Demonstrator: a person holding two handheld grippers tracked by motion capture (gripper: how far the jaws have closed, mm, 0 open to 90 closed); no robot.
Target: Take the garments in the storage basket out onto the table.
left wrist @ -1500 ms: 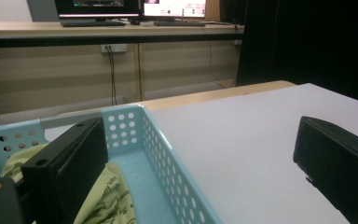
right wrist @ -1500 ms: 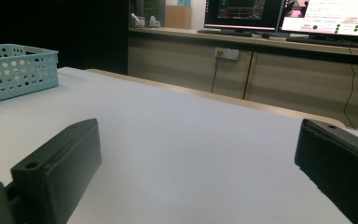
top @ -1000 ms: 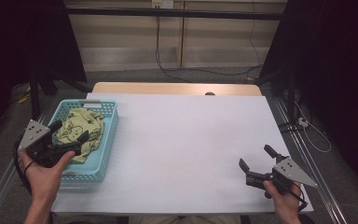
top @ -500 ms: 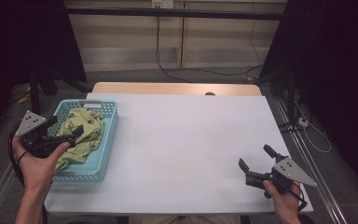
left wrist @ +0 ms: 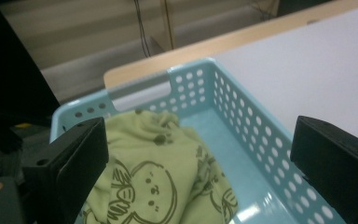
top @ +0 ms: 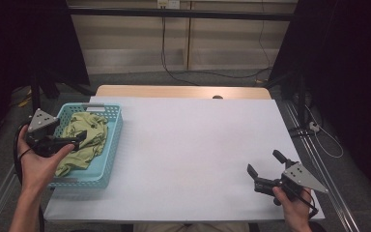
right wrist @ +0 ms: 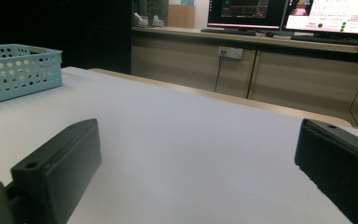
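The left tongs (top: 79,140) stand with jaws wide apart, holding nothing, just over the cloth (top: 84,140) in the basket (top: 113,145). In the left gripper view the two black jaws frame the cloth (left wrist: 154,177) from either side, with clear space between each jaw and the fabric. The cloth is a light green piece printed with dark cartoon figures, crumpled into a heap that fills most of the near and middle part of the basket (left wrist: 242,121). The basket is a pale blue plastic one with perforated walls, sitting at the left edge of the worktop (top: 193,145), which has a white cover. The left hand (top: 36,164) grips the tool from below, beside the basket's outer wall.

The right tongs (top: 265,166) are also spread wide and empty, low over the near right corner of the worktop, well apart from the basket. In the right gripper view the jaws point across bare white cover (right wrist: 191,154), with the basket (right wrist: 18,70) far off at the left
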